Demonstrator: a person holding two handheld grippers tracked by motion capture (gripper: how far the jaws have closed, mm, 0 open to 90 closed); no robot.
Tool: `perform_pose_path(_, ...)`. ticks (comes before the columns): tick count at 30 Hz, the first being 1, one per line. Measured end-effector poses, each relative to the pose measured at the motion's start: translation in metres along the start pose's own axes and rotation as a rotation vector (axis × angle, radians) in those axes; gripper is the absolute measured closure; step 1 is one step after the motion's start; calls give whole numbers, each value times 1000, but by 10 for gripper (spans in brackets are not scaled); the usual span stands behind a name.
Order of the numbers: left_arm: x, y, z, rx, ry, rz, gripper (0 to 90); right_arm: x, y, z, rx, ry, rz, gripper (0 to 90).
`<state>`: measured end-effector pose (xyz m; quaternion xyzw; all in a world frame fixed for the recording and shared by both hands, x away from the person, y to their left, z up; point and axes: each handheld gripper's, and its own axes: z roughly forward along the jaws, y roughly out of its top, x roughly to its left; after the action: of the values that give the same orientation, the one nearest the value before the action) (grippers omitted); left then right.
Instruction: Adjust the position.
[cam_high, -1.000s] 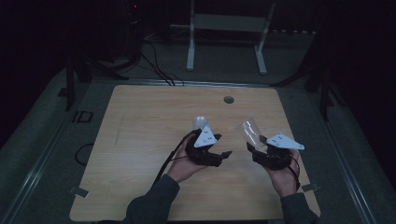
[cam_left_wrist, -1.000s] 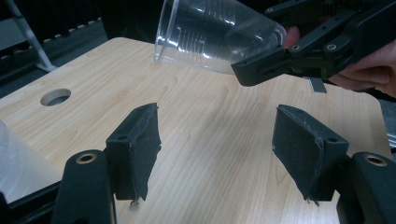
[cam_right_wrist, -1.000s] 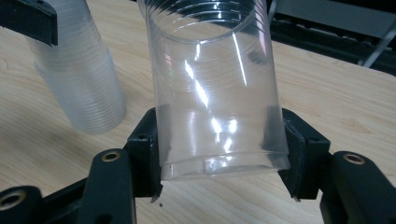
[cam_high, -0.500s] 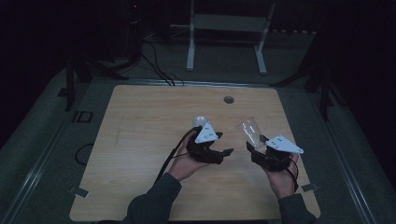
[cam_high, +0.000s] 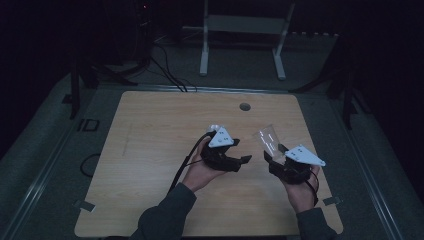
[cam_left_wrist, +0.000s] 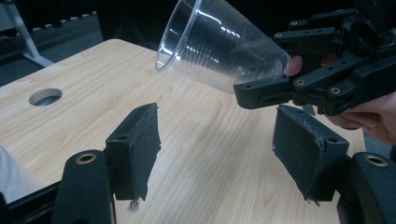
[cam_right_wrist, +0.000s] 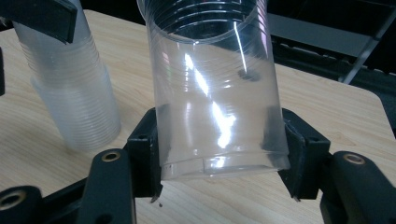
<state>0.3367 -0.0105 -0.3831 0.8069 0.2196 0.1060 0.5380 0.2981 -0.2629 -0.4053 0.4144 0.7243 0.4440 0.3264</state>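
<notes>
Step in hand: we judge this as handling one cup apart from the stack. The single cup is off the tabletop and gripped, and the stack stands by itself.
Right tool (cam_right_wrist: 219, 154): pinching a clear, ribbed plastic cup (cam_right_wrist: 215, 88) low on its wall, close to its base, with one pad on either side.
Clear cup, place: we see it held above the light wooden tabletop (cam_high: 150, 150), over the right half and nearer the near edge than the far one. It is tilted, with its open mouth leaning away towards the far edge.
Left tool (cam_left_wrist: 217, 149): spread, and we see nothing between its pads. It sits near the middle of the tabletop and points at the held cup.
Stack of frosted plastic cups (cam_right_wrist: 74, 93): it stands mouth-down on the tabletop just beside the left tool, on its far side, apart from the clear cup.
Round cable hole (cam_high: 244, 106): near the far edge, well apart from both tools.
Next move, our judgement: either the cup gets turned mouth-down and lowered squarely onto the stack, or the left tool closes on its wall. Both need a gentle squeeze, since thin plastic buckles.
</notes>
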Motion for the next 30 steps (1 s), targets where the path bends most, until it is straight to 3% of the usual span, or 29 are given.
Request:
perform_pose_path(18, -2, 10, 6, -1, -3, -9, 314, 2, -2, -2, -57, -16, 7, 416)
perform_pose_path(30, 0, 14, 9, -17, -29, -47, 286, 5, -5, -3, -83, -46, 2, 416)
